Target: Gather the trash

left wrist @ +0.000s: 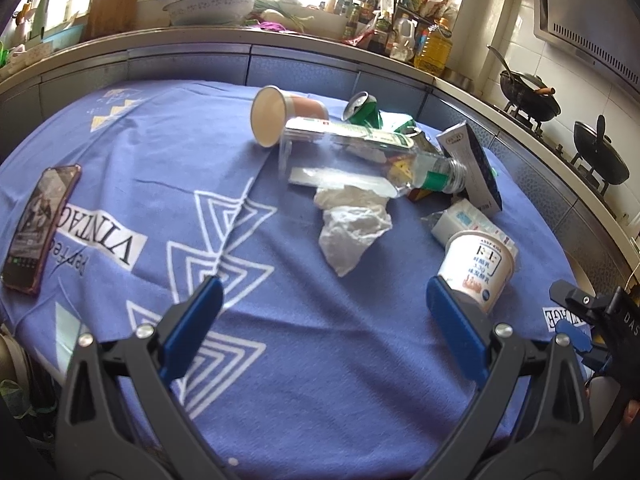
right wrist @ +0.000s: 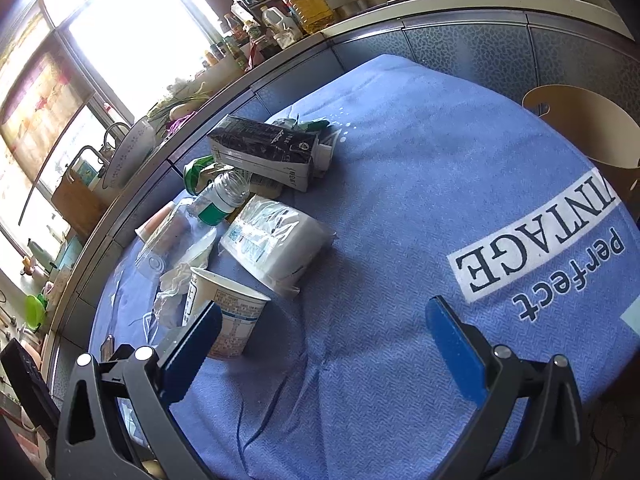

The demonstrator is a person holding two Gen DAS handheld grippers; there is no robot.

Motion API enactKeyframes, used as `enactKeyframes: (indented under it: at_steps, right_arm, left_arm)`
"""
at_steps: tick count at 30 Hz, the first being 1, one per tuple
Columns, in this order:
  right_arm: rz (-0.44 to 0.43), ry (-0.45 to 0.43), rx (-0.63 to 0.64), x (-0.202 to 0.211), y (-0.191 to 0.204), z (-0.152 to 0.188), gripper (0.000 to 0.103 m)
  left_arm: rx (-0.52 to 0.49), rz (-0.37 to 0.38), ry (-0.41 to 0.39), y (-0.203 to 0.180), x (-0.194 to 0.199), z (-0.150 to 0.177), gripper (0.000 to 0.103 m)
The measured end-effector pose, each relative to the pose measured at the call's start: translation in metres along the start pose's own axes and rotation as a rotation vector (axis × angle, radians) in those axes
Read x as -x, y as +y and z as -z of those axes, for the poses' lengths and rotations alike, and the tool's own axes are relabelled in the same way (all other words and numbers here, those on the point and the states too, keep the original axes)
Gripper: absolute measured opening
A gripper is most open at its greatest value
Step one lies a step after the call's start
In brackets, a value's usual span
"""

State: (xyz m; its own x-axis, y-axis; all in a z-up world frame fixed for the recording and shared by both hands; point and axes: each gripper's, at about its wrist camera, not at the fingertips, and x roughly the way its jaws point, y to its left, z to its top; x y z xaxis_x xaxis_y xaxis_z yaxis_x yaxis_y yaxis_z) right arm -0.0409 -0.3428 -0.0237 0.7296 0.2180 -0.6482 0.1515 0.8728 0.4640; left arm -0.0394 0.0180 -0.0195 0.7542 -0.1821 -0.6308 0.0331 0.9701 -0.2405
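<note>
Trash lies in a heap on the blue tablecloth (left wrist: 280,340): a crumpled white tissue (left wrist: 352,228), a clear plastic bottle (left wrist: 360,156) on its side, a tipped paper cup (left wrist: 280,114), a green can (left wrist: 362,110), a dark carton (left wrist: 474,164), a tissue pack (left wrist: 464,222) and a white yogurt cup (left wrist: 478,266). My left gripper (left wrist: 324,304) is open and empty, just short of the tissue. My right gripper (right wrist: 326,326) is open and empty; its left finger is beside the yogurt cup (right wrist: 228,316). The tissue pack (right wrist: 276,240), carton (right wrist: 264,152) and bottle (right wrist: 216,200) lie beyond.
A phone (left wrist: 40,224) lies at the table's left. A tan bin rim (right wrist: 580,128) stands past the table's right edge. The kitchen counter (left wrist: 240,36) with a basin, bottles and woks (left wrist: 528,98) runs behind the table.
</note>
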Motion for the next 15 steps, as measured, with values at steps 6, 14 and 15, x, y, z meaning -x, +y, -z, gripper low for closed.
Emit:
enactKeyframes:
  at_steps: [6,14,15]
  right_arm:
    - [0.007,0.005,-0.013,-0.0010,-0.0036,-0.0003,0.100]
    - [0.016,0.006,-0.021,-0.0013,-0.0066,-0.0010,0.100]
    - [0.017,0.007,-0.022,-0.0014,-0.0065,-0.0013,0.100]
  left_arm:
    - [0.002,0.003,0.008,0.0011,-0.0027,-0.0009,0.097]
    - [-0.021,0.020,-0.014,-0.0051,0.0015,-0.0028,0.097]
    - [-0.022,0.022,-0.014,-0.0055,0.0017,-0.0026,0.097]
